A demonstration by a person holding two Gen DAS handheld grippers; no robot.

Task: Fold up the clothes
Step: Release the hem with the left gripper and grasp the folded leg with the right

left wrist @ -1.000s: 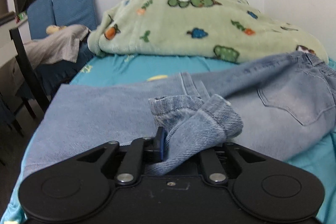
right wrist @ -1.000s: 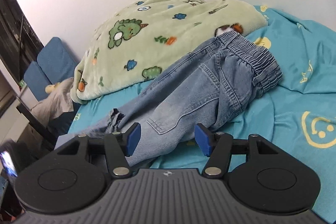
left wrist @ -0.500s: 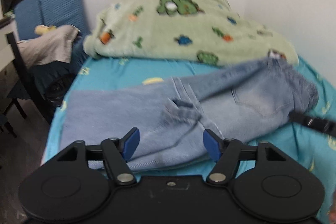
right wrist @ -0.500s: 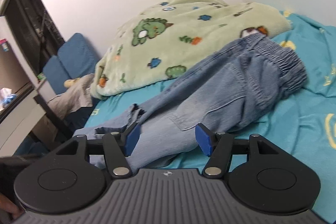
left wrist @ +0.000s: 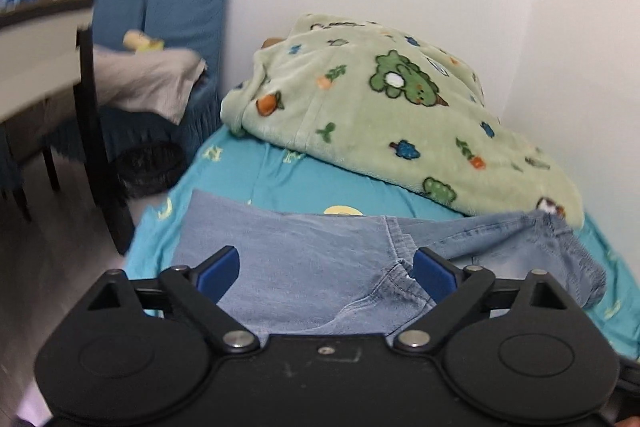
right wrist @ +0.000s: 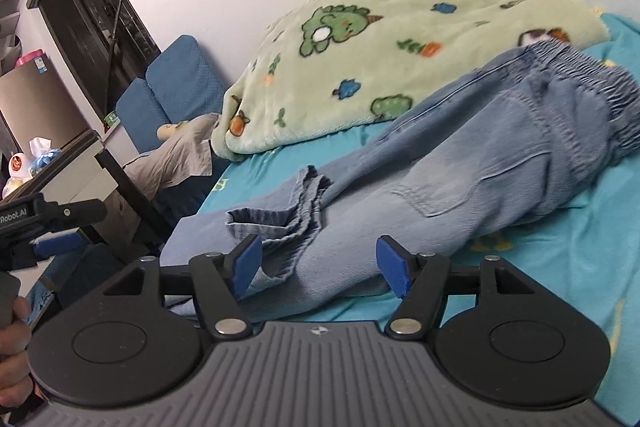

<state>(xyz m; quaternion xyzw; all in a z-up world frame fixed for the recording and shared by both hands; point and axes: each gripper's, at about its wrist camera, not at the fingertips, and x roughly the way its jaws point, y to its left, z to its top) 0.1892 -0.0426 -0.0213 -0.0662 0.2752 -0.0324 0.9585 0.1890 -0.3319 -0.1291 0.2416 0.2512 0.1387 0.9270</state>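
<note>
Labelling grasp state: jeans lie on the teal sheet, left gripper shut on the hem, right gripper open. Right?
Not quite. The left gripper is open too, as the left wrist view shows. The jeans do lie on the teal sheet, and the right gripper is open.

My jeans [right wrist: 460, 179] lie along the bed's [right wrist: 580, 251] near edge; the blanket [right wrist: 380, 75] is heaped behind them against the wall.

Both wrist views sit low and close over the bed's near edge, facing 12 o'clock; both share the jeans [left wrist: 312, 267] [right wrist: 460, 187] and dinosaur blanket [left wrist: 380, 115] [right wrist: 380, 67].
</note>
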